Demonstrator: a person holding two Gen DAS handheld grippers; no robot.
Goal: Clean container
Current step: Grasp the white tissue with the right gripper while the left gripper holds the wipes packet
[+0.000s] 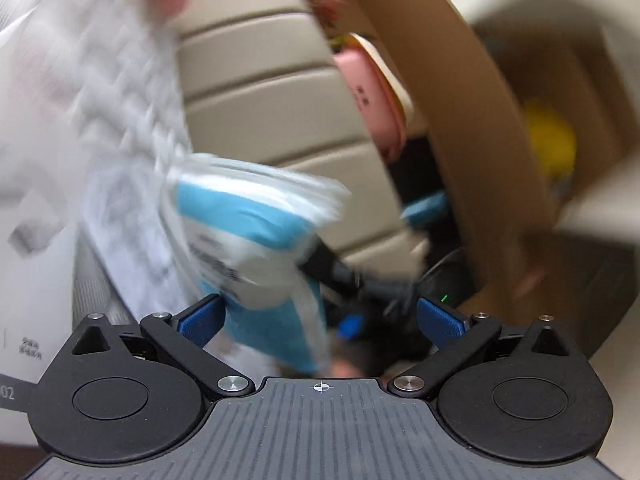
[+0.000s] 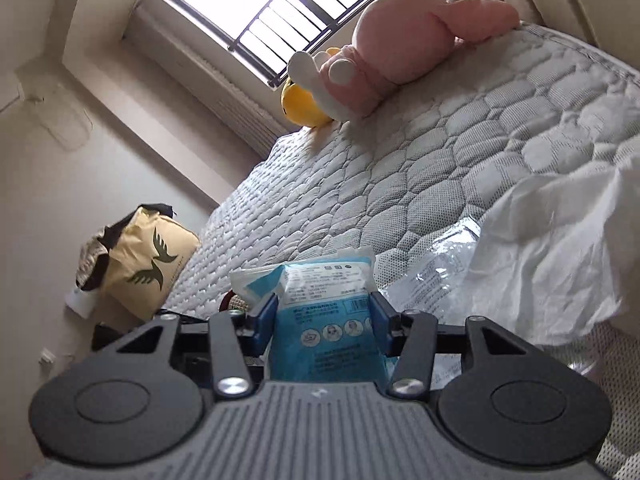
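A blue and white packet (image 2: pixel 324 320) sits between the pads of my right gripper (image 2: pixel 323 312), which is shut on it above a grey quilted mattress (image 2: pixel 440 148). In the blurred left wrist view the same packet (image 1: pixel 248 232) hangs in front of my left gripper (image 1: pixel 320 316), its lower end close to the left fingertip (image 1: pixel 200 318). That gripper is open and grips nothing. An open cardboard box (image 1: pixel 460 120) stands to the right, with something yellow (image 1: pixel 552 140) inside it.
A pink plush toy (image 2: pixel 404 48) and a yellow one (image 2: pixel 304 104) lie on the mattress near the window (image 2: pixel 280 4). A clear plastic bag (image 2: pixel 444 264) and crumpled white sheet (image 2: pixel 552 256) lie to the right. A tan paper bag (image 2: pixel 148 264) stands left. A pink tub (image 1: pixel 368 96) leans beside the box.
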